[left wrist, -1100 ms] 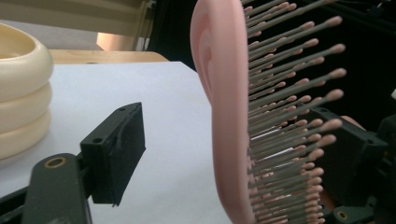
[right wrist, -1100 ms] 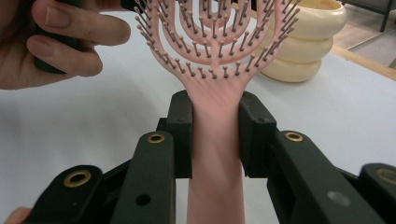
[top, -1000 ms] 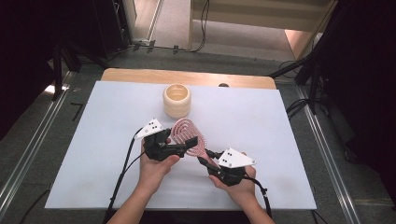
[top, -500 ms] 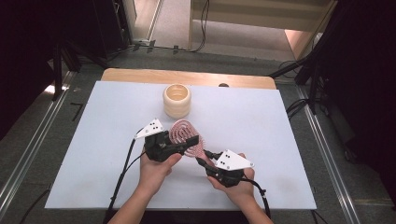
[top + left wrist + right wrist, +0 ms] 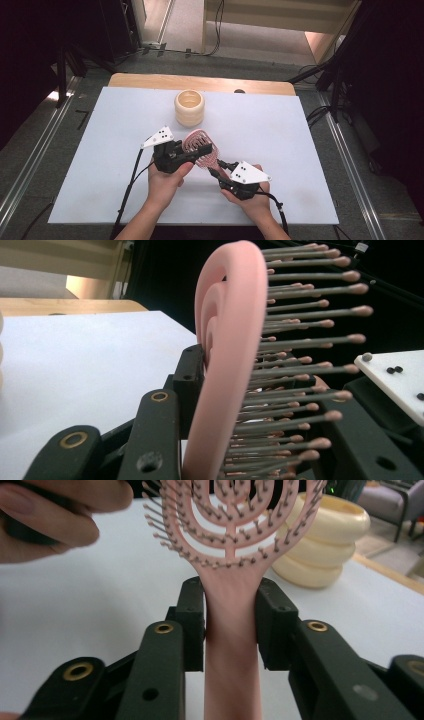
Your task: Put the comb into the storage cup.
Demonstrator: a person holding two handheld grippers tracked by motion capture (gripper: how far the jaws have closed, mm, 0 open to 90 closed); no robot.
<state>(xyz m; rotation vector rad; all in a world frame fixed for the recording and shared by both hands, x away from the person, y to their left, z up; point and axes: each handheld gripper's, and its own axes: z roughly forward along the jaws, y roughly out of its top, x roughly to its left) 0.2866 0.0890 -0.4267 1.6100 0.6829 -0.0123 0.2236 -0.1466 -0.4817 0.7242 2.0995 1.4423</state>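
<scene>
On the white table top (image 5: pixel 280 130), near its front edge, one pink vented hairbrush (image 5: pixel 200 147) is held up between two hand-held grippers. The left gripper (image 5: pixel 192 155) has clamped on the brush's head: in the left gripper view one black jaw presses flat against the pink back of the head (image 5: pixel 225 370) while the other sits among the bristles, the jaws having just been closing onto it. The right gripper (image 5: pixel 216 170) has the brush's handle (image 5: pixel 232 630) between its two jaws; in the right gripper view both pads lie against the sides of the handle just below the head, though these jaws have just been easing open a little. The brush's head points away from the person, toward the far side of the table. Behind it, well apart, stands one cream ribbed pot (image 5: pixel 189 107), made of three stacked rings, near the far edge. Two hands carry the grippers, the left hand (image 5: pixel 167 182) and the right hand (image 5: pixel 252 205), each trailing one black cable.
</scene>
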